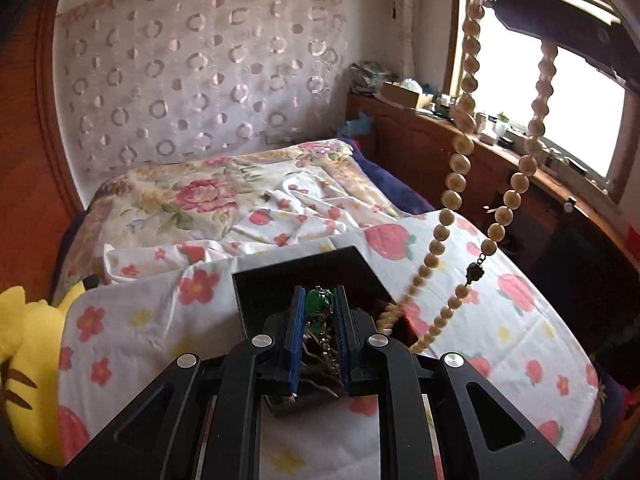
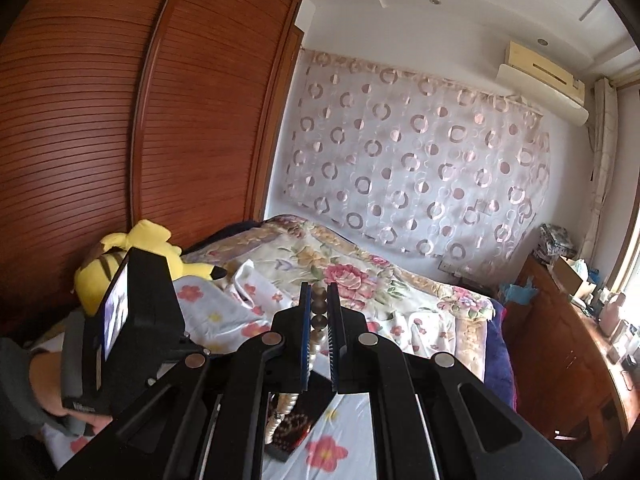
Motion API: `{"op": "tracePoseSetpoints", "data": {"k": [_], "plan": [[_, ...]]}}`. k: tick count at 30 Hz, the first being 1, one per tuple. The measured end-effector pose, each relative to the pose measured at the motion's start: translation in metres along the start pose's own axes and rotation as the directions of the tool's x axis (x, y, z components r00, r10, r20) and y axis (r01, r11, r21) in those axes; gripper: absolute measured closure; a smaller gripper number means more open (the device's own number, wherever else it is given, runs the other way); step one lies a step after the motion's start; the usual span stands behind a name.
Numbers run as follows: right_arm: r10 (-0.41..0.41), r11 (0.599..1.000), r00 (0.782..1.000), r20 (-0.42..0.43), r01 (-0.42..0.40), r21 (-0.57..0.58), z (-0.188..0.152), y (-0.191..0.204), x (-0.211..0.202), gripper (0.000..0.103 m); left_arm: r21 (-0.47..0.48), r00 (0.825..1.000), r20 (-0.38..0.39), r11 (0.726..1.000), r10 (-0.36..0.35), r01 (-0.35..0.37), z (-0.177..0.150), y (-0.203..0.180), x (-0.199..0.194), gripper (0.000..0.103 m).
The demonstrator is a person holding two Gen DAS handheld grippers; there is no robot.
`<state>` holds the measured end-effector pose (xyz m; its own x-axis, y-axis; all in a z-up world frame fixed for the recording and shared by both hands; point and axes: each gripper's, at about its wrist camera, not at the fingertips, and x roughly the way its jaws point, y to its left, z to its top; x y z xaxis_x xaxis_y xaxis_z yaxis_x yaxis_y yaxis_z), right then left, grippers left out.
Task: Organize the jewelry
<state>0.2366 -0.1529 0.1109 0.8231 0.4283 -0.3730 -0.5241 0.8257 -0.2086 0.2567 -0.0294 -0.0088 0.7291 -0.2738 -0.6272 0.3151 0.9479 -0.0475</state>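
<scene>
Cream bead necklace (image 1: 454, 180) hangs high from the right tool (image 2: 319, 308), squeezed tight, clearing the black box (image 1: 280, 280); left tool (image 1: 319, 304) pinches green jewelry (image 1: 319, 300).

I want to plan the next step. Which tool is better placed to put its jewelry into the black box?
Probably left. The left tool holds the green piece low, directly over the black box. The right tool holds the bead necklace high above it.
</scene>
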Motion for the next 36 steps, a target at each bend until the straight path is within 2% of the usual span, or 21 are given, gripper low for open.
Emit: {"op": "tracePoseSetpoints", "data": {"k": [4,7,8,9,13,16,19,24,32,35,36], "plan": [[-0.001,1.000,0.999,-0.040,0.001,-0.009,-0.004,0.002,0.021,0.094,-0.007,1.000,-0.022,1.000,0.020,-0.020,0.000,0.008,0.014,0.089],[0.018,1.000,0.995,-0.101,-0.018,0.002,-0.023,0.002,0.038,0.094,-0.019,0.998,-0.034,0.999,0.047,-0.048,-0.007,0.011,0.017,0.087],[0.020,1.000,0.994,-0.112,-0.019,0.010,-0.028,0.002,0.042,0.094,-0.028,0.998,-0.033,0.999,0.046,-0.047,-0.010,0.013,0.017,0.077],[0.029,0.999,0.991,-0.130,-0.026,0.027,-0.036,0.002,0.047,0.094,-0.036,0.998,-0.030,0.998,0.047,-0.048,-0.013,0.015,0.015,0.061],[0.071,0.994,0.983,-0.172,-0.054,0.100,-0.055,0.000,0.061,0.092,-0.075,0.998,-0.019,0.995,0.068,-0.069,-0.026,0.023,0.007,0.043],[0.082,0.990,0.981,-0.174,-0.060,0.130,-0.060,0.000,0.062,0.081,-0.081,0.995,0.002,0.992,0.098,-0.097,-0.035,0.025,-0.003,0.033],[0.092,0.986,0.983,-0.156,-0.067,0.155,-0.065,0.002,0.051,0.077,-0.087,0.992,0.028,0.989,0.125,-0.122,-0.046,0.025,-0.018,0.019],[0.084,0.982,0.988,-0.128,-0.060,0.180,-0.077,0.011,0.022,0.064,-0.081,0.986,0.066,0.986,0.153,-0.148,-0.060,0.015,-0.043,0.008],[0.055,0.965,0.996,-0.075,-0.034,0.259,-0.111,0.026,-0.029,0.027,-0.070,0.977,0.131,0.984,0.170,-0.162,-0.083,-0.009,-0.093,0.008],[0.024,0.959,0.998,-0.060,-0.006,0.284,-0.124,0.031,-0.048,0.011,-0.071,0.971,0.152,0.982,0.183,-0.174,-0.088,-0.018,-0.107,0.008],[0.011,0.957,0.999,-0.053,0.005,0.290,-0.130,0.034,-0.056,0.008,-0.075,0.970,0.154,0.981,0.186,-0.177,-0.090,-0.019,-0.110,0.008]]}}
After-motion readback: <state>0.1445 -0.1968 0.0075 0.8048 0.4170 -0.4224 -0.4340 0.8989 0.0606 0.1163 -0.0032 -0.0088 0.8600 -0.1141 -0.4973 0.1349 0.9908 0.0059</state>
